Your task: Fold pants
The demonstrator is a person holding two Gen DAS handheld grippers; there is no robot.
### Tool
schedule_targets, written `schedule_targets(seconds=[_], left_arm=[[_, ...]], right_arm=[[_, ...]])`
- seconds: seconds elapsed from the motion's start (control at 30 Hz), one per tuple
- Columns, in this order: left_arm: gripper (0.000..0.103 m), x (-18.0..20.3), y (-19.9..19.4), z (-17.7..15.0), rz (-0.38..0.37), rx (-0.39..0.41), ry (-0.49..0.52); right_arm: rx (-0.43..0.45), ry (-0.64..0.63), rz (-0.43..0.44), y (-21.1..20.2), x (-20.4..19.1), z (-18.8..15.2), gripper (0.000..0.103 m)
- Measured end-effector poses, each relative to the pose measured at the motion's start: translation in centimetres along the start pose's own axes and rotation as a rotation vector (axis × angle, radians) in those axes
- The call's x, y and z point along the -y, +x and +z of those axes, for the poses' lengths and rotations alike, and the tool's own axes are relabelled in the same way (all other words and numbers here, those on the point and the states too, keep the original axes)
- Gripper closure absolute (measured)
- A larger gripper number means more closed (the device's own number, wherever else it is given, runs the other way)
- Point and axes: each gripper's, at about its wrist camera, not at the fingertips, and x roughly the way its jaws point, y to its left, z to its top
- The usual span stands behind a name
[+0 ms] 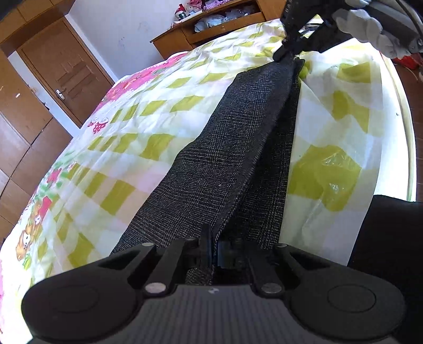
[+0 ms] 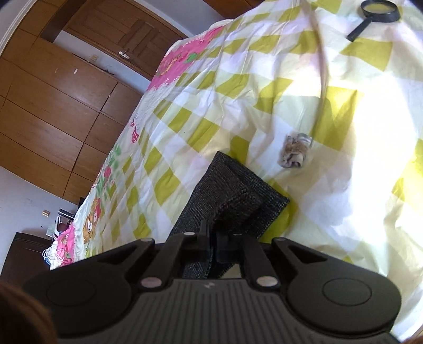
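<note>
The dark grey checked pants stretch as a long folded strip over the bed, from my left gripper up to my right gripper at the far end. My left gripper is shut on one end of the pants. In the right wrist view my right gripper is shut on the other end of the pants, and a short folded corner hangs past it above the bedsheet.
The bed carries a yellow-and-white checked sheet with a pink cartoon border. A small crumpled cloth and a black magnifying glass lie on it. Wooden wardrobes, a door and a wooden shelf unit stand around.
</note>
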Motion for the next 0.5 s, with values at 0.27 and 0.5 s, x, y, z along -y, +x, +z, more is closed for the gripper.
schedule_targets(seconds=[0.27,0.5], left_arm=[[0.083,0.1,-0.2,0.2,-0.005,0.013,0.004],[0.083,0.6,0.2,0.0,-0.023,0.009,0.001]], right_arm=[[0.039,-0.068,0.021,0.3,-2.2,1.3,0.099],[0.169,-0.221,0.134,-2.7,-5.2,0.4,0.099]])
